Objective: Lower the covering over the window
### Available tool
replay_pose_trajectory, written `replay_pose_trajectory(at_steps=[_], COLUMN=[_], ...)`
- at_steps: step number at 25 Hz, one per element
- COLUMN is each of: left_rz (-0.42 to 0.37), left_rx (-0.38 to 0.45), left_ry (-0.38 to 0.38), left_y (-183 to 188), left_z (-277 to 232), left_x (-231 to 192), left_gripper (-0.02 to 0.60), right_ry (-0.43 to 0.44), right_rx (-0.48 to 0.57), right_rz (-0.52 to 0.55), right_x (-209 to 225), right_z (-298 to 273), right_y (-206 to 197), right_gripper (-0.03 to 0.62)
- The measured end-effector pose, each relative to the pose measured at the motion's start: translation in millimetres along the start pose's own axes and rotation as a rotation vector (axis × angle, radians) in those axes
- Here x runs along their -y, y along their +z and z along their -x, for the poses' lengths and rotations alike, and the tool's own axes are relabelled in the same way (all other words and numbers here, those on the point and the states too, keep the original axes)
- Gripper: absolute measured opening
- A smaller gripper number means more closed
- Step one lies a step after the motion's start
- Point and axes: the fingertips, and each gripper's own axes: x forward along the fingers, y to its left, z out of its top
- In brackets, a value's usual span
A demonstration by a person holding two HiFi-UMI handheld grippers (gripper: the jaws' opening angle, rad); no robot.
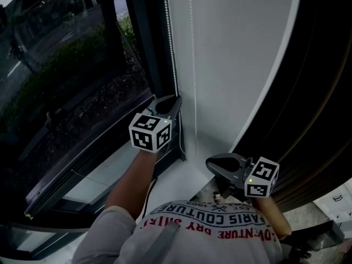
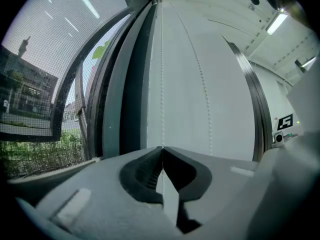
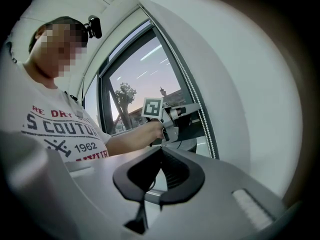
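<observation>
Head view steeply down, left tongs (image 2: 161, 149) view up bead cord (image 2: 161, 84), probably shared

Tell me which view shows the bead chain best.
Head view: the bead chain shows white against the dark frame, running down into the left gripper. The left gripper view shows it faint against the pale blind; the right gripper view catches only a short stretch.

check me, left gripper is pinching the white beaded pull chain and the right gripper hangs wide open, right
Not quite: the right gripper is shut and empty, as the right gripper view shows. The left gripper does pinch the white beaded pull chain.
</observation>
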Motion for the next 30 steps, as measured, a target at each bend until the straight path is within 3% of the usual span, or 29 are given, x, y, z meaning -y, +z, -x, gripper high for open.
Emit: replay_pose_trajectory(at_steps=[9,15,20,25,30], left_rz=[0.009,0.004,0.064,0.039,0.067], left_rx=[-0.043,0.014,0.03,0.02,-0.028], left_ry=[-0.097,-0.157,-0.172,-0.175,-0.182], left_y=[-17.8,-20.7,-20.1,-20.1,-34.0], left_z=[36.0,81.6,117.8,144.5,158.8], left_x=[46.2,98.0,135.5,174.7,200.1], left_gripper=[0.003,0.003,0.003,0.003,0.003], right_ry=[0.021,0.026,0.017,-0.013,-0.032], right_rx=[-0.006,-0.003,-0.005,-0.007,-0.009], right_rz=[-0.011,-0.026,-0.054,-0.064,-0.055], right_x=[-14.6,-39.5,-72.1,-94.3,-105.8], right_z=[5.0,20.3,44.7,76.1,93.3], right_y=[-14.4,-39.7,-67.6,-90.1,-91.5], right_gripper=[0.0,0.0,0.0,0.0,0.0])
